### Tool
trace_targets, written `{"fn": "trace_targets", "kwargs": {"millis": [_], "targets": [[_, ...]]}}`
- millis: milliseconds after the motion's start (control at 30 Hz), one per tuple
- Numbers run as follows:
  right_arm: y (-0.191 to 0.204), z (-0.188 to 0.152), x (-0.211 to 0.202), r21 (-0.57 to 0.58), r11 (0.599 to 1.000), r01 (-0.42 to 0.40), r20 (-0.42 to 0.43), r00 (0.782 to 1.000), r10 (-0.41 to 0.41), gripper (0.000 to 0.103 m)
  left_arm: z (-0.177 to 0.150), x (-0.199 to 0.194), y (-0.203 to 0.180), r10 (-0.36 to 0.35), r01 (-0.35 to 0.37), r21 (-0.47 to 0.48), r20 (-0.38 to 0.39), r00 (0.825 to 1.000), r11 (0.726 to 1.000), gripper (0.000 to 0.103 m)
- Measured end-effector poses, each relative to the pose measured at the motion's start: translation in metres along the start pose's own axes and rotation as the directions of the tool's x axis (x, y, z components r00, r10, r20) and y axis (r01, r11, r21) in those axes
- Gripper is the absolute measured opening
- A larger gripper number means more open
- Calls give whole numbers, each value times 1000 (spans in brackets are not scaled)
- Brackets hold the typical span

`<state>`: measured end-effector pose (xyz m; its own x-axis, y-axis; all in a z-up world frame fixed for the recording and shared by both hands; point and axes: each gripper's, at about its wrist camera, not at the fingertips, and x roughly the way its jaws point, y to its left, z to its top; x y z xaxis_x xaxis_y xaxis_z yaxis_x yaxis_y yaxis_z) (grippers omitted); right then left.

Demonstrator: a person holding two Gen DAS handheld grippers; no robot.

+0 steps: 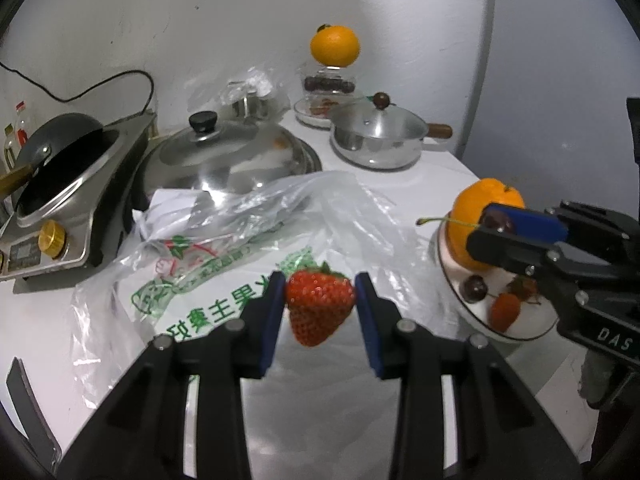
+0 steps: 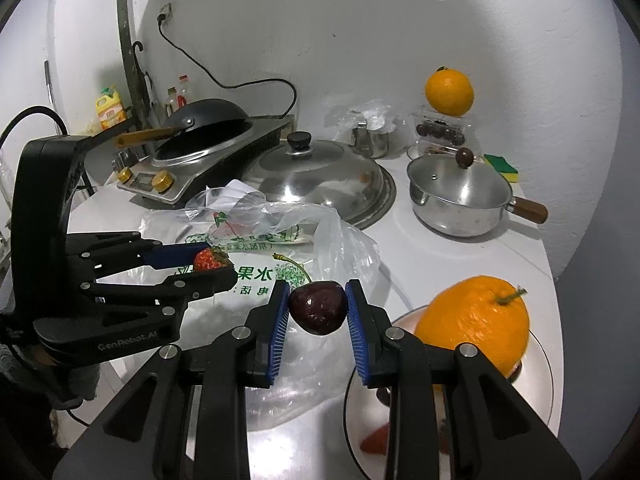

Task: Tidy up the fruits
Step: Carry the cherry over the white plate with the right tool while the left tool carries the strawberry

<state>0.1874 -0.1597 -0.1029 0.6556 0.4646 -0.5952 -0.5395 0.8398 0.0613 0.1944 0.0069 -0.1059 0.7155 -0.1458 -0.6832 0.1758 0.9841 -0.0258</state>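
Observation:
My left gripper (image 1: 320, 300) is shut on a red strawberry (image 1: 320, 308) and holds it above a clear plastic bag (image 1: 240, 240) with green print. My right gripper (image 2: 318, 306) is shut on a dark cherry (image 2: 318, 308) with a green stem, just left of a white plate (image 2: 536, 396). The plate (image 1: 520, 330) holds an orange (image 1: 480, 208), a cherry (image 1: 474, 288) and a strawberry (image 1: 506, 312). In the right wrist view the orange (image 2: 476, 320) sits at the plate's near left. The left gripper also shows there (image 2: 216, 270), with its strawberry (image 2: 208, 260).
A second orange (image 1: 335, 45) rests on a clear box of cherries (image 1: 329, 84) at the back. A lidded saucepan (image 1: 378, 136), a large steel lid (image 1: 224, 156) and a stove with a wok (image 1: 60, 168) stand on the white counter. The counter edge runs close on the right.

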Motion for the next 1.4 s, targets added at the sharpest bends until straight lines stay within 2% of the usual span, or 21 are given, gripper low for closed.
{"fn": "trace_targets", "kwargs": {"millis": [700, 1400], "targets": [[-26, -37, -45, 45, 998, 48, 12, 999, -48, 30, -9, -26, -53, -14, 12, 58, 27, 1000, 998, 36], [-77, -87, -91, 121, 985, 124, -1, 992, -125, 30, -22, -18, -130, -89, 89, 133, -6, 996, 987, 36]]}}
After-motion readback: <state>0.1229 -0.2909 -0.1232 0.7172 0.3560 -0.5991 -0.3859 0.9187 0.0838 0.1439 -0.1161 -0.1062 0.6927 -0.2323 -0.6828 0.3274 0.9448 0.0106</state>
